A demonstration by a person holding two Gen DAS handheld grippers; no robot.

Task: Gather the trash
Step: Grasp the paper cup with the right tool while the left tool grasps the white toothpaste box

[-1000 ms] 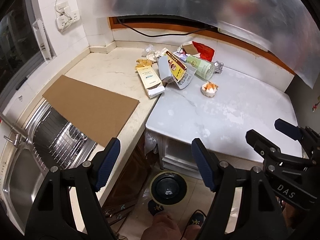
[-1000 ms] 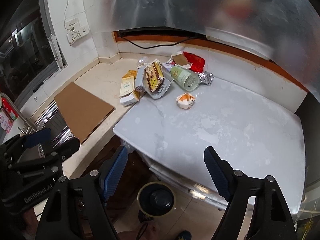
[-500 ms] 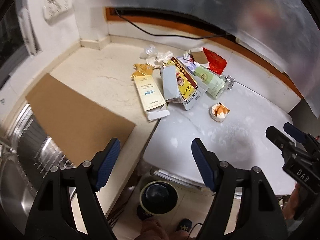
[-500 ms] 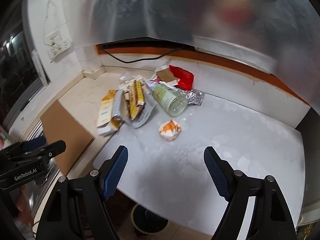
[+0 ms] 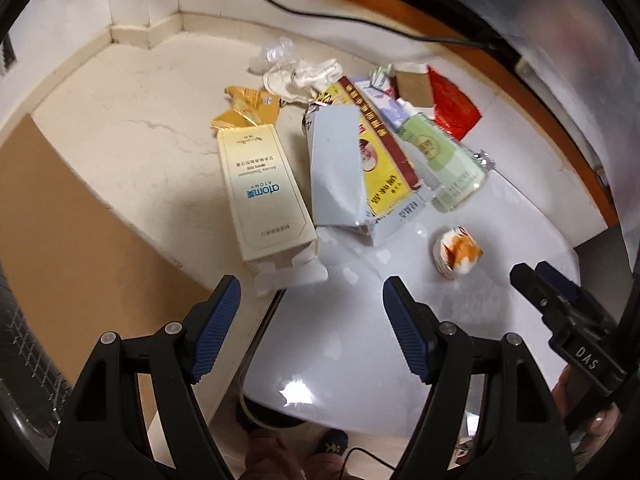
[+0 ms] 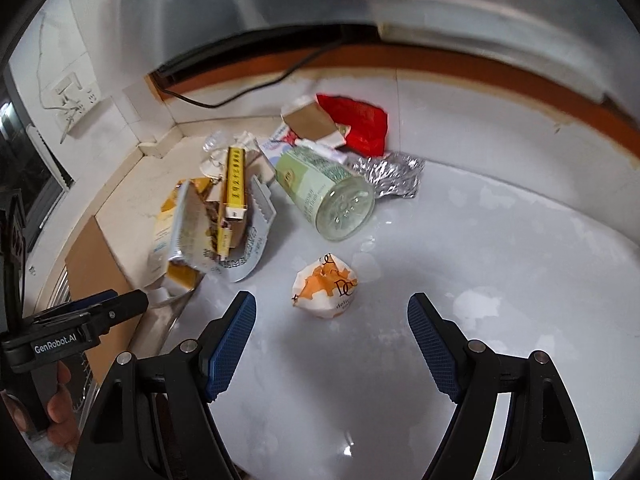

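Observation:
A heap of trash lies where the cream counter meets the white table (image 6: 460,280). Nearest the left gripper (image 5: 310,312), which is open and empty, is a cream toothpaste box (image 5: 266,192), its flap just beyond the fingertips. Beside it lie a grey pouch (image 5: 336,168) and a yellow box (image 5: 380,168). A crumpled orange-and-white wrapper (image 6: 326,286) sits just ahead of the right gripper (image 6: 332,326), also open and empty. Behind it lie a green bottle (image 6: 324,192) on its side, crumpled foil (image 6: 390,178) and a red wrapper (image 6: 360,124).
A brown cardboard sheet (image 5: 72,232) covers the counter at the left, over a sink rack (image 5: 24,360). A black cable (image 6: 240,88) runs along the back wall. A round dark bin (image 5: 272,420) stands on the floor under the table edge. White tissue (image 5: 300,74) lies behind the heap.
Both grippers have moved forward and down toward the trash heap, which now fills the views. The jaws have kept the same width, and nothing on the counter has shifted.

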